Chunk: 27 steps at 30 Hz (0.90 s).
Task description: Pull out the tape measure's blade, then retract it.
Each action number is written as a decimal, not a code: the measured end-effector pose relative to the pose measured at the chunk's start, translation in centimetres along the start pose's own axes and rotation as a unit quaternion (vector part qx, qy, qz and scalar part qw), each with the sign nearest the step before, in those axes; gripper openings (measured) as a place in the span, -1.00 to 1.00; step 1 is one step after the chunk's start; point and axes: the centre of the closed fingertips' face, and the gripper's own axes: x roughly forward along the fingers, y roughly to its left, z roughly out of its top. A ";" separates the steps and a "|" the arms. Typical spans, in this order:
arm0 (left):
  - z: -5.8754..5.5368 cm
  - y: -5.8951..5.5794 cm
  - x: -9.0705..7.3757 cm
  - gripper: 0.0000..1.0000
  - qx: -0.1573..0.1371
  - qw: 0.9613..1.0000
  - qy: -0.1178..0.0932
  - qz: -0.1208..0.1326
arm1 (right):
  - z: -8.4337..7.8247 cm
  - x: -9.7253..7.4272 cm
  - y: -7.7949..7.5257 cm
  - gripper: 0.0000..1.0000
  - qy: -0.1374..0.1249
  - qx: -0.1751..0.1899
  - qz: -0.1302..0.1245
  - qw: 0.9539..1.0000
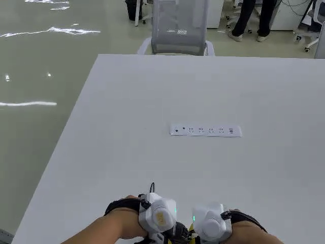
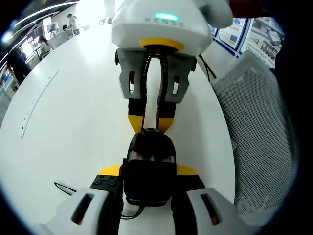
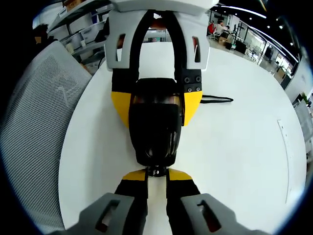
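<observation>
A black tape measure (image 2: 149,166) lies just above the white table (image 1: 203,86), at its near edge. My left gripper (image 2: 149,171) is shut on its case from both sides, yellow fingertips (image 2: 110,170) showing beside it. Facing it, my right gripper (image 3: 156,174) is shut on the blade's end hook right at the case's mouth (image 3: 155,164); no length of blade shows. In the head view the left gripper (image 1: 172,233) and right gripper (image 1: 195,233) meet nose to nose. The tape measure's thin black wrist loop (image 3: 215,99) trails on the table.
A white power strip (image 1: 205,130) lies mid-table. A grey mesh chair (image 1: 179,28) stands at the far edge, another mesh chair back (image 2: 254,122) is close behind the grippers. A person's legs (image 1: 251,20) stand far back. The table's left edge (image 1: 61,137) drops to the floor.
</observation>
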 end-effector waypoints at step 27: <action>0.0 0.2 0.0 -0.33 -0.010 1.000 -0.004 0.000 | -0.3 -0.2 -0.3 -0.79 0.012 -0.002 0.013 1.000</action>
